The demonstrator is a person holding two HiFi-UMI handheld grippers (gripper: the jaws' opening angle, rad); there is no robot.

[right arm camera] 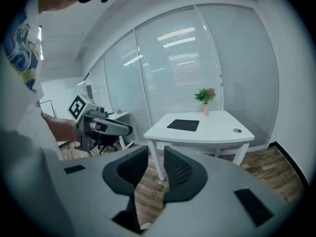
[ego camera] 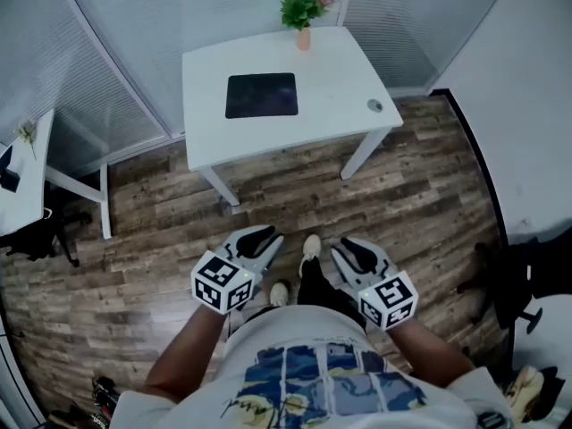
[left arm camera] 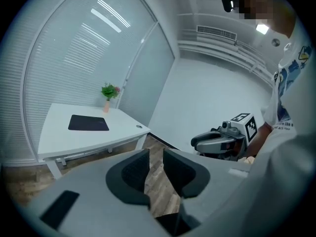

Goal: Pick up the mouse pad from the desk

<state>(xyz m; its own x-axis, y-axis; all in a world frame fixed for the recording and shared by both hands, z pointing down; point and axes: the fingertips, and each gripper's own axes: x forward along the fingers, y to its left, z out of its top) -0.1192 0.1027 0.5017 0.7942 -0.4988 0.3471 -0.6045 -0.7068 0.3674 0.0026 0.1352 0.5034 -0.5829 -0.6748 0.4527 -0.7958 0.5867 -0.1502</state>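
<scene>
Currently the mouse pad (ego camera: 261,95), a dark flat rectangle, is lying in the upper middle of the head view, on the left half of a white desk (ego camera: 331,114). Nothing is resting on it. A small potted plant (ego camera: 302,9) is standing at the desk's far edge, just above the pad in the frame, and a small round grey disc (ego camera: 374,105) is sitting near the desk's right corner. Wooden floor (ego camera: 420,195) is filling the space below the desk, and a second white table (ego camera: 27,181) is showing at the left edge.

Low in the frame, well apart from the desk, the person is holding both tools. The left gripper (ego camera: 257,238) is pointing up the frame with its jaws narrowly apart and empty. The right gripper (ego camera: 356,254) is pointing the same way, with its jaws standing somewhat wider and nothing between them.

Judging from this, the step in hand is the approach. The pad looks thin and flat, so a good pick probably calls for coming in low at its near edge, sliding one jaw under a corner or drawing the pad past the desk's edge first, and keeping clear of the plant.
</scene>
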